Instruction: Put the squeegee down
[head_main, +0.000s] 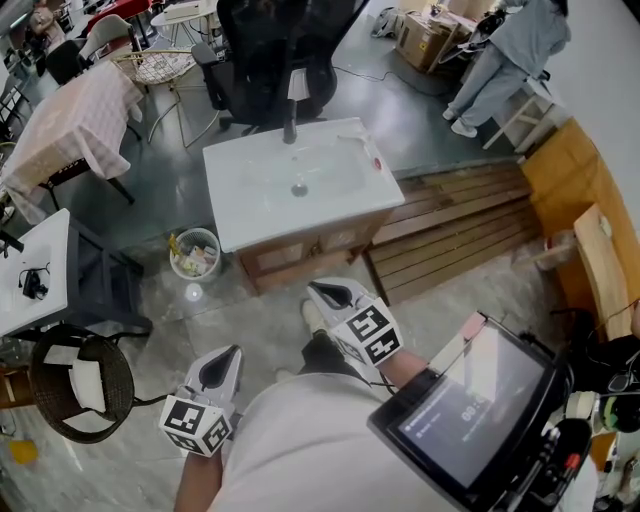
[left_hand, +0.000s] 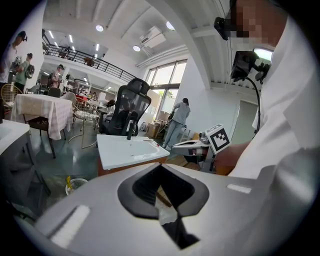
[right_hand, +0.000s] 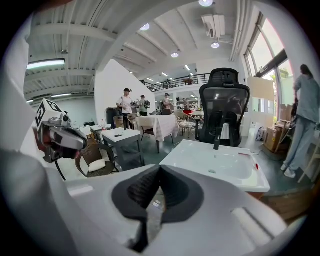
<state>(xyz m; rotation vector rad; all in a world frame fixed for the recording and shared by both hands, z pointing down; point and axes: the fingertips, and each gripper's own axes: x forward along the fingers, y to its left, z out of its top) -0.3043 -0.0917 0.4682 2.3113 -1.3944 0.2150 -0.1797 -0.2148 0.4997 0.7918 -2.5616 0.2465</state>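
Squeegee (head_main: 376, 162), small, slim, reddish, lying flat on white sink (head_main: 250, 195) rim

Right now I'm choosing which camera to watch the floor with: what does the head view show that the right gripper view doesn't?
Only the head view: the waste basket on the floor beside the sink cabinet, and the screen at the person's chest. Only the right gripper view: the balcony railing and the ceiling lights. Both: the white sink, its black faucet and the black office chair.
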